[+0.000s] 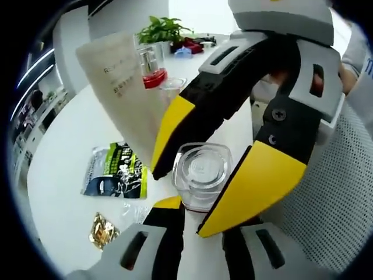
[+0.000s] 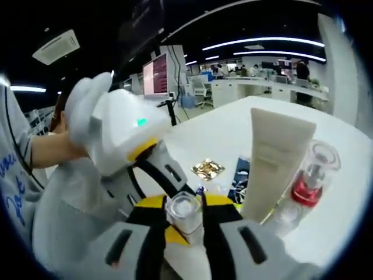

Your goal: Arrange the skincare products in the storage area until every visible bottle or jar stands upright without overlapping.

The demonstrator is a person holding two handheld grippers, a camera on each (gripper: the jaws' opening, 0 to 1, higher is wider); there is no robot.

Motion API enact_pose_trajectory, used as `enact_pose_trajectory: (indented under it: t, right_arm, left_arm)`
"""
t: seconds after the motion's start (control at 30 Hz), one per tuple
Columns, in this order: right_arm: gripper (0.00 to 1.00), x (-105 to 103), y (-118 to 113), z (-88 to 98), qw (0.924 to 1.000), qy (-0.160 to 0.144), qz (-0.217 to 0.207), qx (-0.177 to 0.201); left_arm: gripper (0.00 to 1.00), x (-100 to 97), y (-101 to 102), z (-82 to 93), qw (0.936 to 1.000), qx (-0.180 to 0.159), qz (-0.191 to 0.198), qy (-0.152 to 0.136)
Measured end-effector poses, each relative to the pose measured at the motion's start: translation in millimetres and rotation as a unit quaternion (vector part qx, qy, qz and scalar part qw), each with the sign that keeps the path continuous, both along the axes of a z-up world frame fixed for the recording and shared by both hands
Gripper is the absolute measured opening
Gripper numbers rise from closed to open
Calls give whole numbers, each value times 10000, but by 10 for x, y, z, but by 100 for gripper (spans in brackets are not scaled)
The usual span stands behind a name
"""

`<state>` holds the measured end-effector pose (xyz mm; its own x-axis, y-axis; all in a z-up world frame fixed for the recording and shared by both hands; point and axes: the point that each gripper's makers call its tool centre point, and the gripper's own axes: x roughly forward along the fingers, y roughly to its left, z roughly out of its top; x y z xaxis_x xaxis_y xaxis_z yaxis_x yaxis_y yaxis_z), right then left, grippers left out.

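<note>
Yellow pads and black-and-white bodies are seen on both grippers. The jar (image 1: 201,175) is clear, the tube (image 2: 274,160) cream, the bottle (image 2: 308,181) clear with red, the sachet (image 1: 116,171) green-black, the table (image 1: 64,192) white.

— Where are your tools?
— Your right hand-held gripper (image 1: 213,175), with black jaws and yellow pads, comes in from above, jaws closed against a clear square glass jar (image 1: 201,172).
— And the left?
— Your left hand-held gripper (image 1: 198,213) meets it from below; its grip is hidden.
</note>
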<state>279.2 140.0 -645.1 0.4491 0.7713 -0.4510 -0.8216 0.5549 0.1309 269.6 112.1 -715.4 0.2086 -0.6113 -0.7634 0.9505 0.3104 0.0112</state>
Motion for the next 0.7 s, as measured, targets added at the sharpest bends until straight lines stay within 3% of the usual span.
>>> enact_pose_trajectory:
  t: [0.1, 0.7]
  right_arm:
    - [24, -7, -8, 0, 10000, -11, -1, -3]
    - [26, -86, -32, 18, 10000, 7, 25, 31]
  left_arm:
    - [25, 12, 27, 6, 10000, 66, 9, -70]
    - [26, 32, 123, 11, 9996, 224, 155, -117]
